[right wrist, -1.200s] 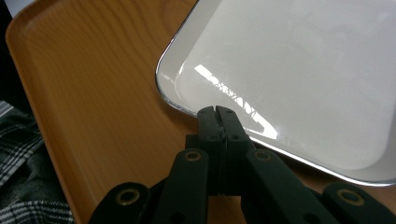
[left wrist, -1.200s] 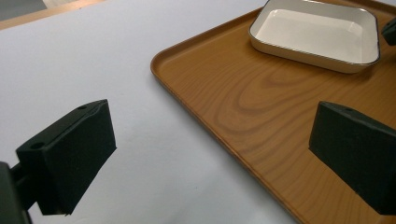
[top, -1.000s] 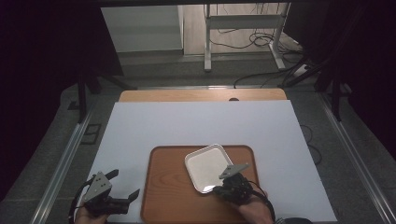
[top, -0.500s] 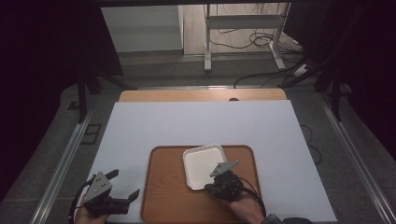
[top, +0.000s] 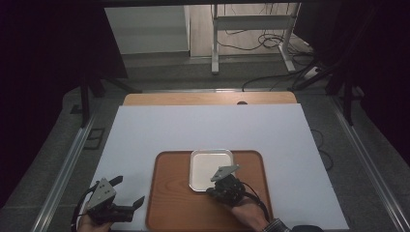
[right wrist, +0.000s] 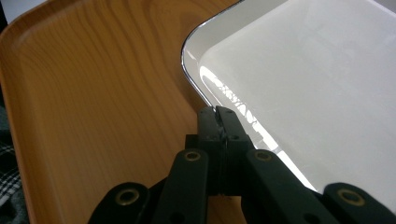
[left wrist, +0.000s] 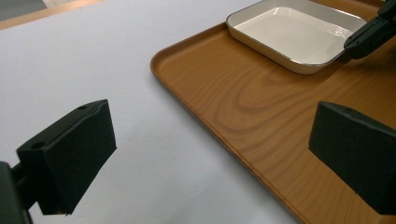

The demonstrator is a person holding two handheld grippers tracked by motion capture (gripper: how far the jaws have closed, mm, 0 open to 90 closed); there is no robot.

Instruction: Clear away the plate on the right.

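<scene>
While the right jaws: pinch the dish's near rim, fully closed on it.
Right gripper (top: 217, 186): over the tray's (top: 174, 203) middle.
Left jaws: spread wide, holding nothing.
Left gripper (top: 129, 192): just left of the tray, above the white sheet (top: 203, 125).
Dish (top: 208, 166): white, at the tray's far edge.

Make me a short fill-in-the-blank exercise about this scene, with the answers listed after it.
1. The white dish sits on the wooden ____.
2. The right gripper is shut on the dish's ____.
3. The left gripper has its jaws ____, above the white table cover.
4. The inside of the dish is ____.

Missing words: tray; rim; open; empty
</scene>
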